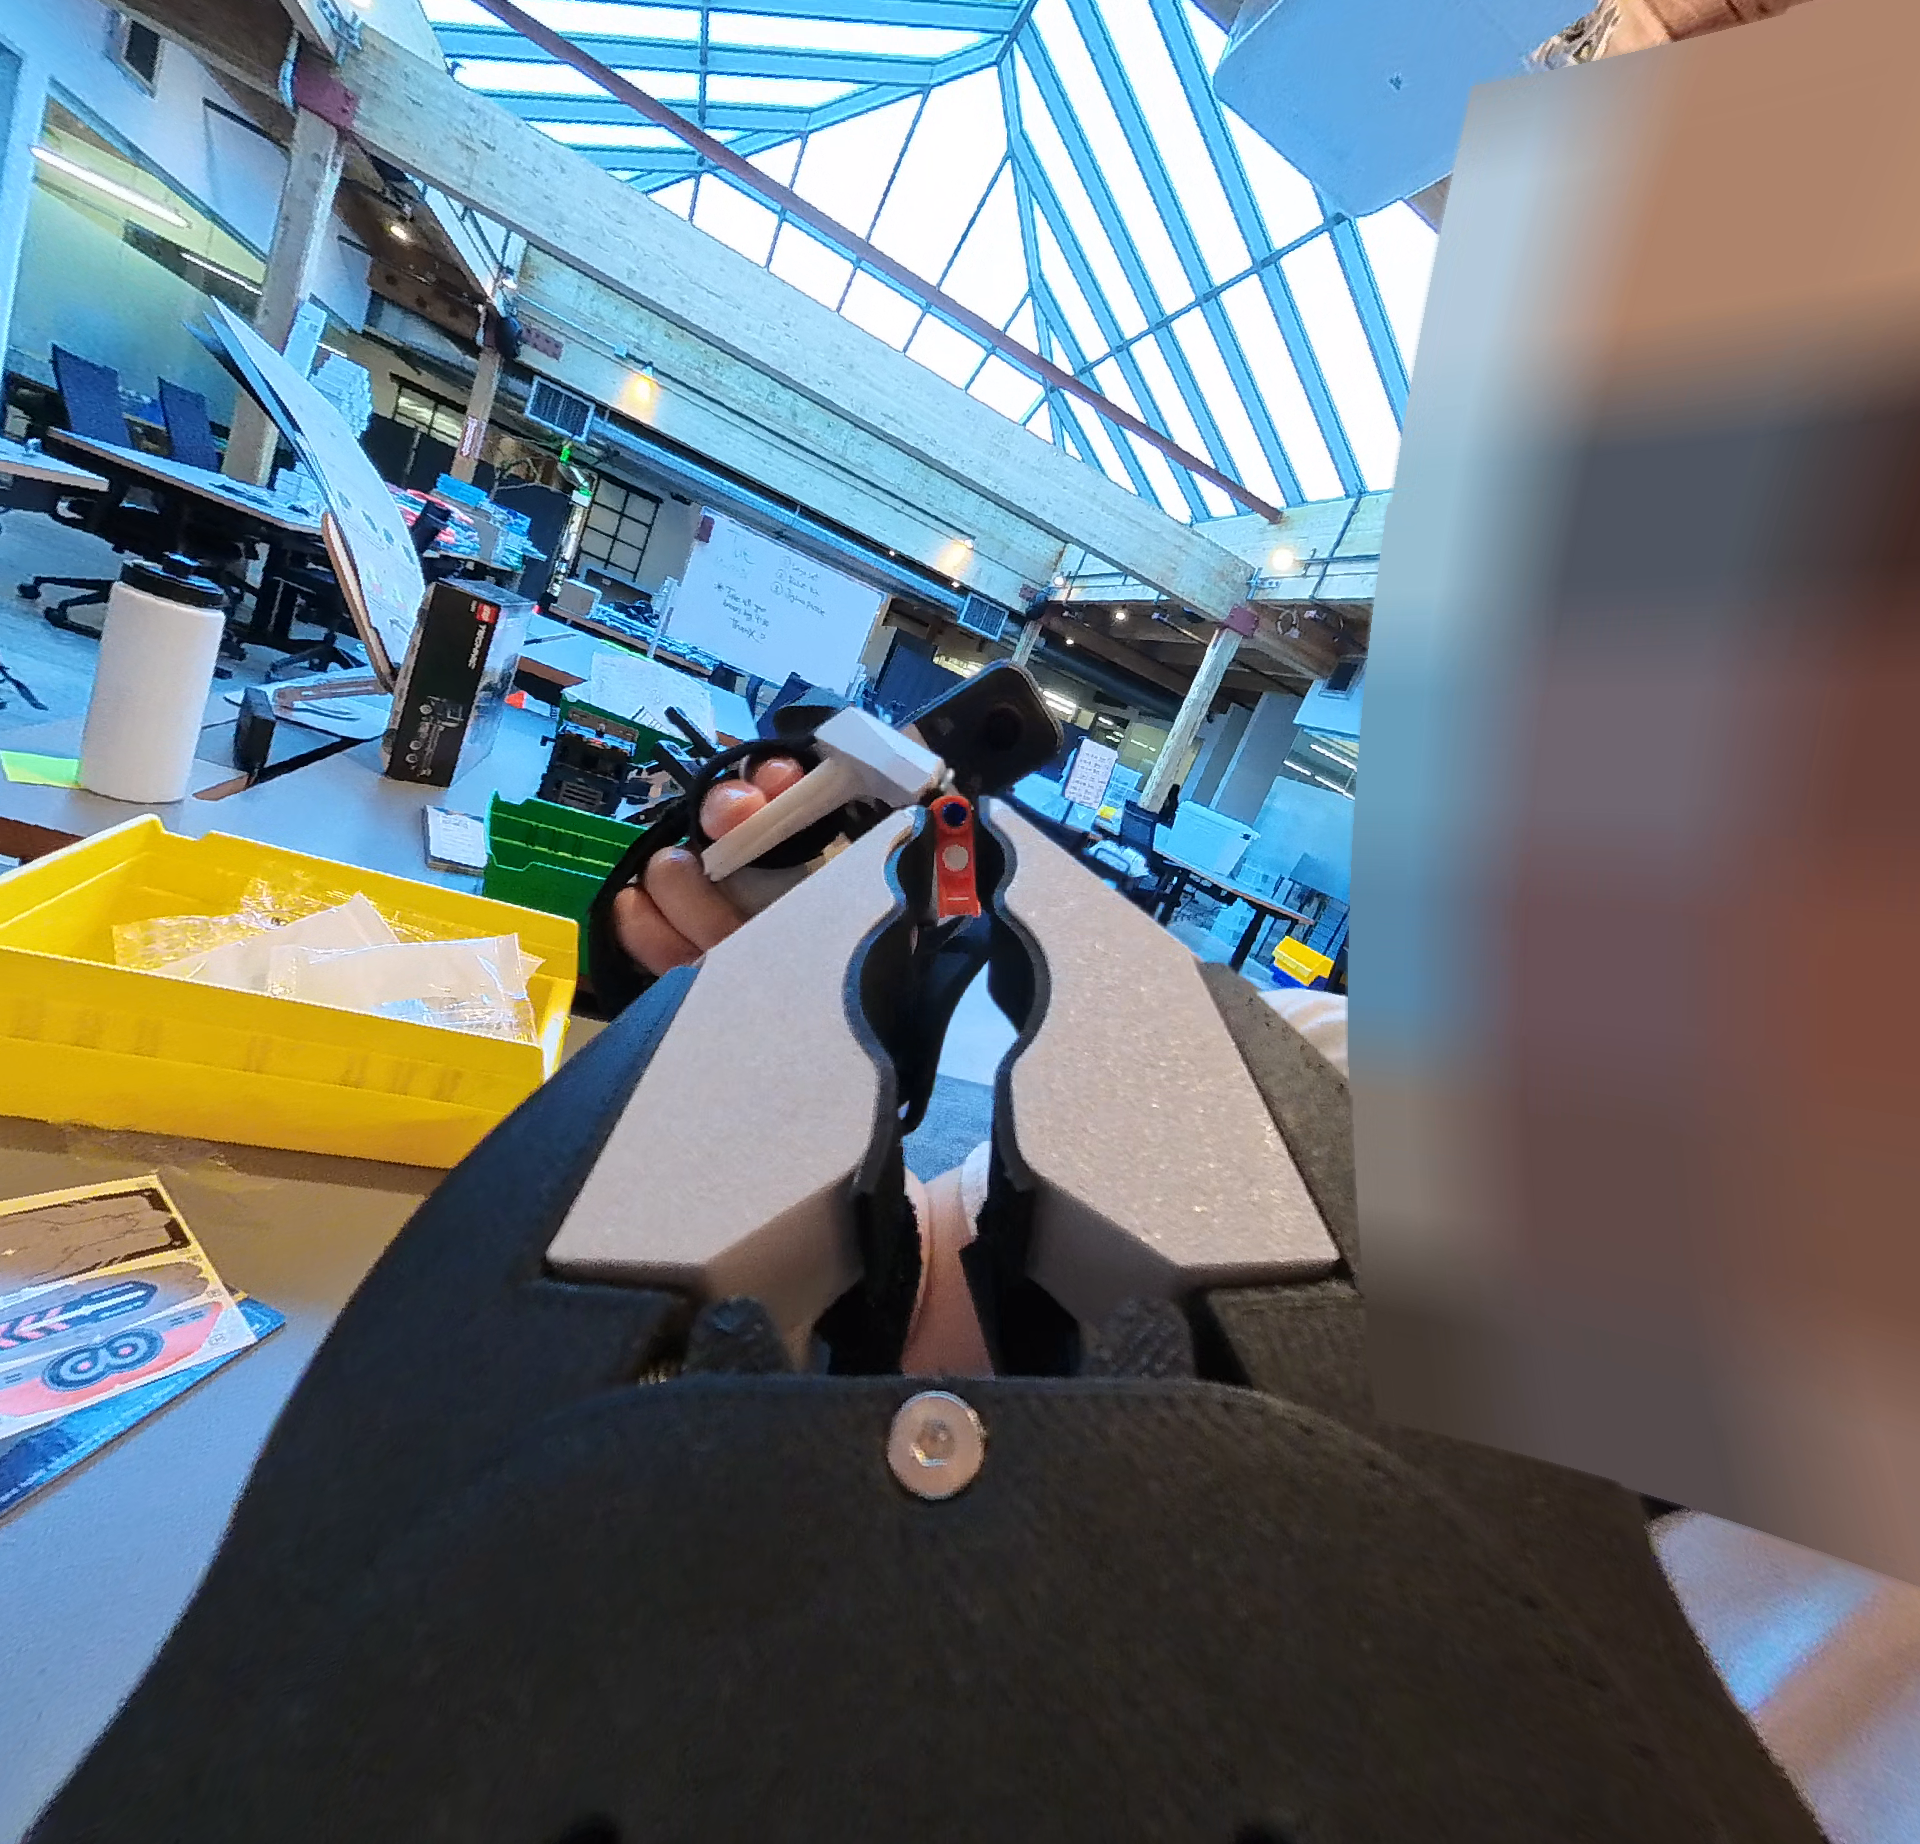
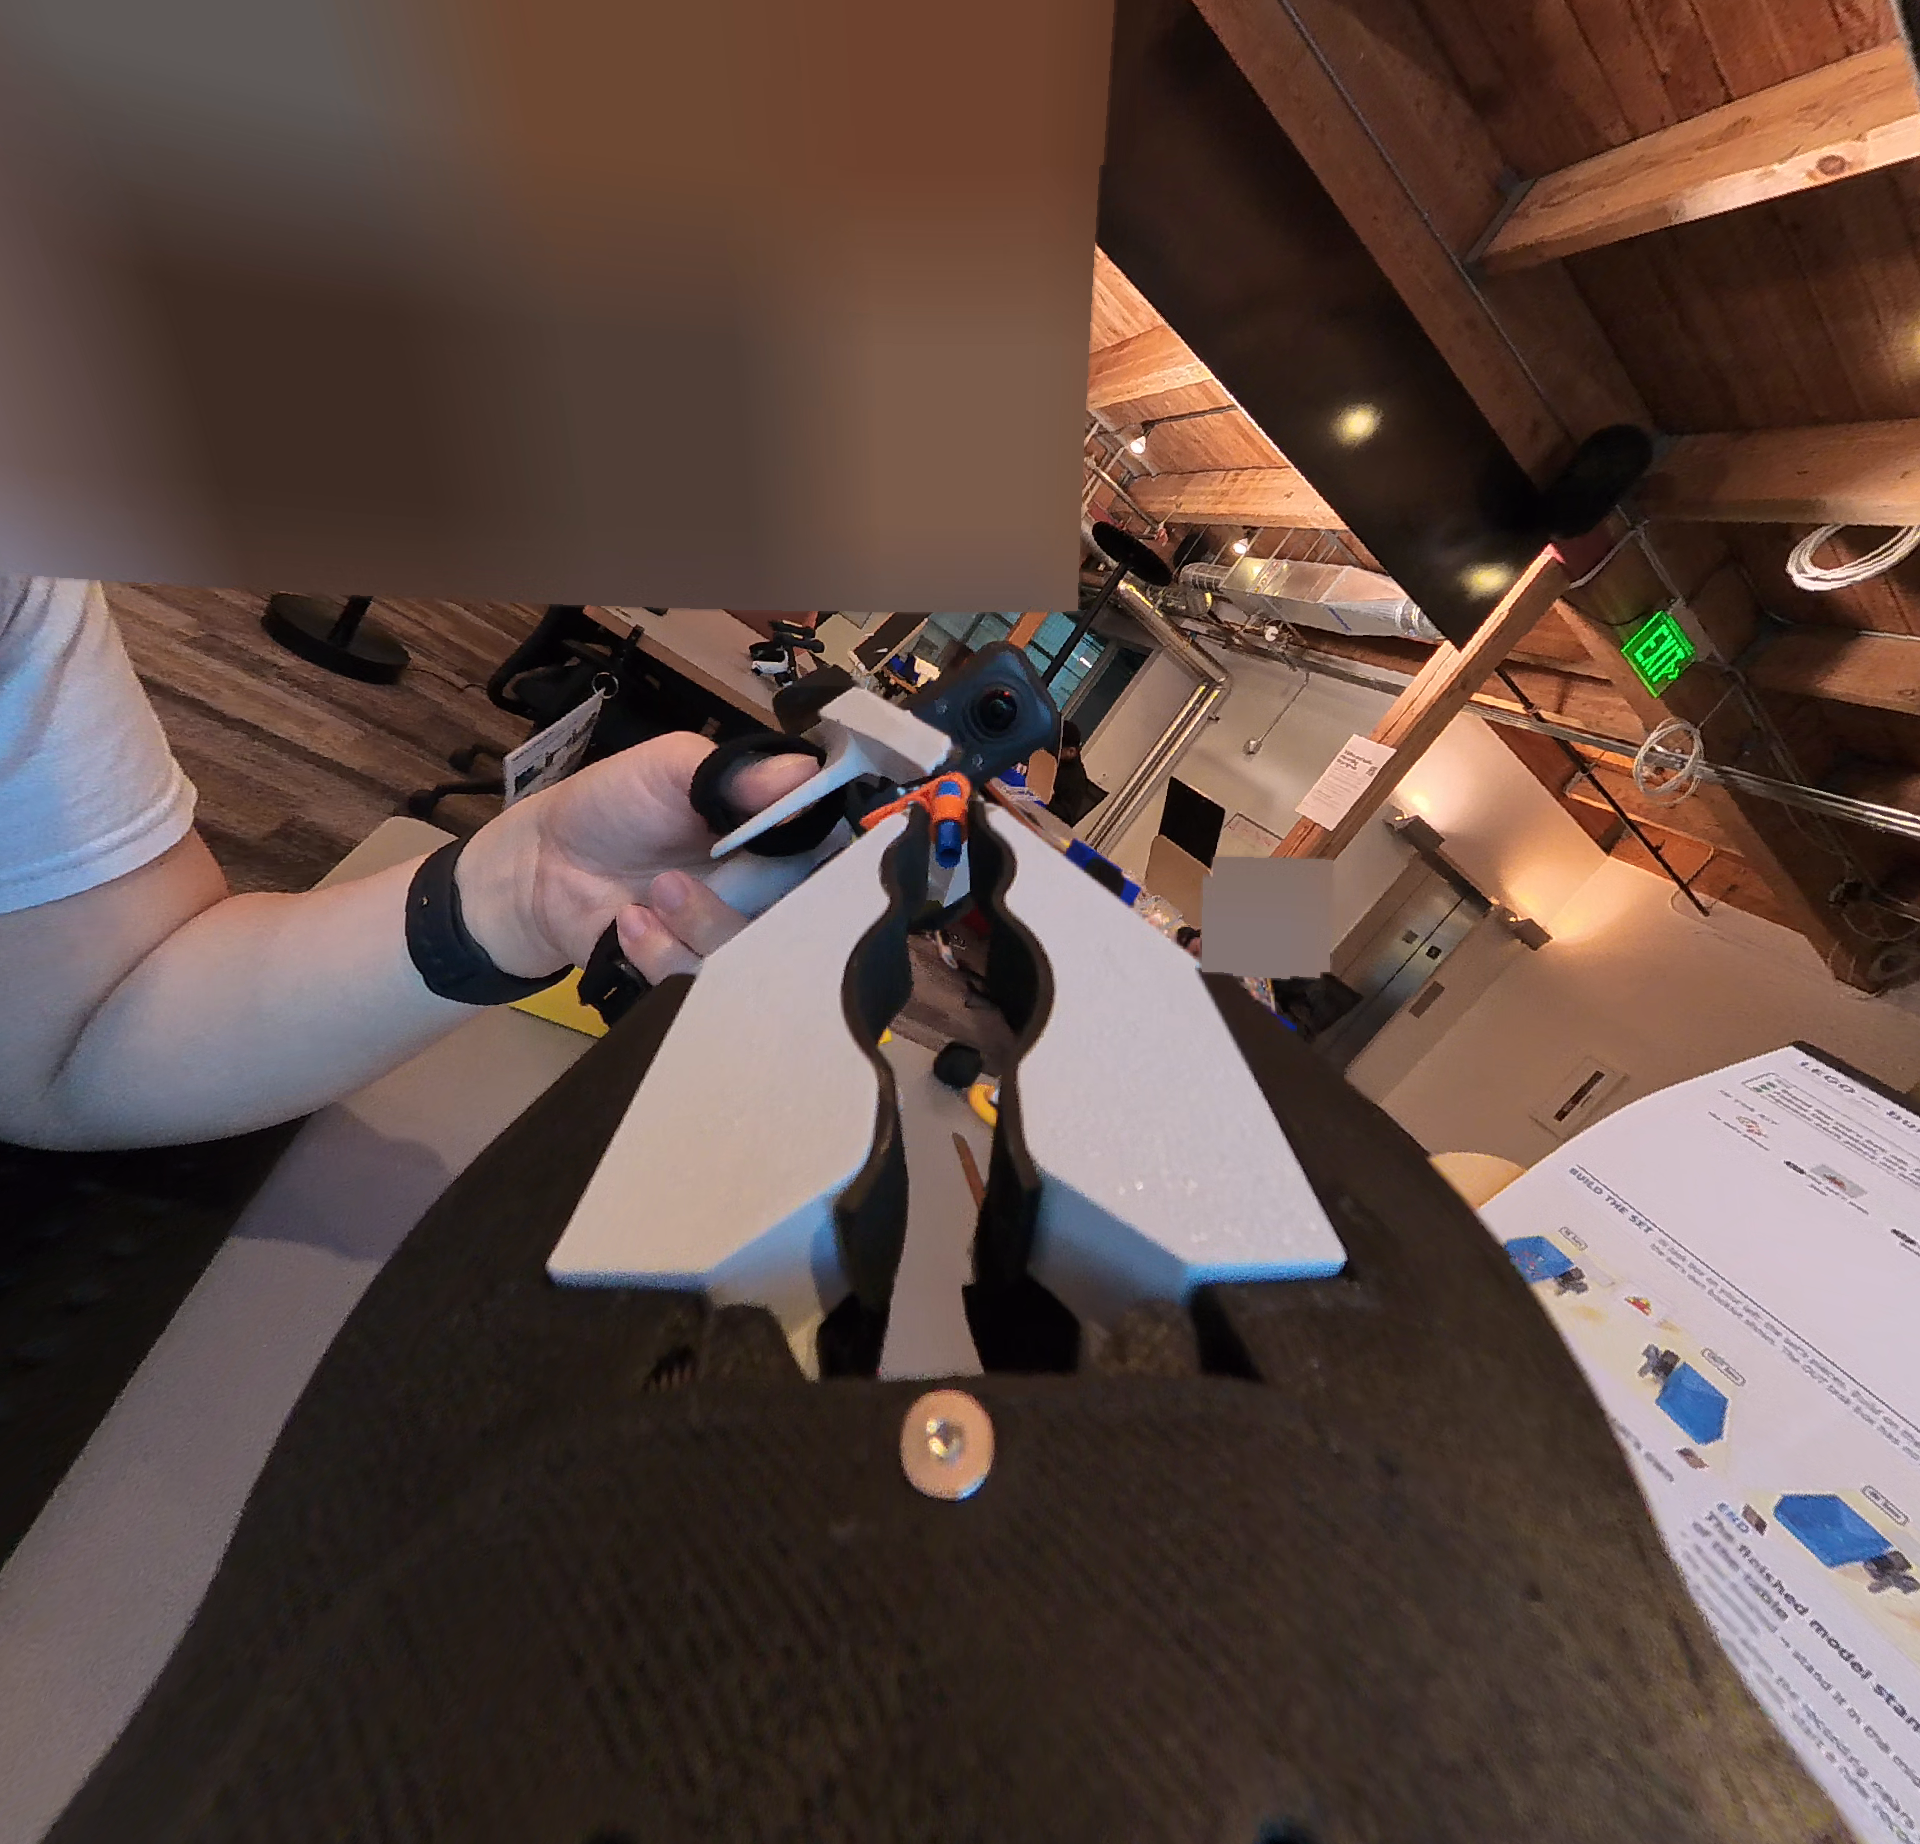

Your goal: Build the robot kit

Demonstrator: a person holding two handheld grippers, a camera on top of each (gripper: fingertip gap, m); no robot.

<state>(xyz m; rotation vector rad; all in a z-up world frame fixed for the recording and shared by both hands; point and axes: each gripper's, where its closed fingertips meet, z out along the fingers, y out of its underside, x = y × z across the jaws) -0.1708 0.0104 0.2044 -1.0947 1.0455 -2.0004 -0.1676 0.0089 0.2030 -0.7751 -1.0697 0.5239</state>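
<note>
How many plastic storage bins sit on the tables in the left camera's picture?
3: a big yellow bin with clear bags at left, a green bin behind it, and a small yellow bin far right. Others may be hidden.

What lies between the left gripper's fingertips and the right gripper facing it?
A small orange piece with a blue pin, pinched at the tips of the left gripper and meeting those of the right gripper; both wrist views show it.
</note>
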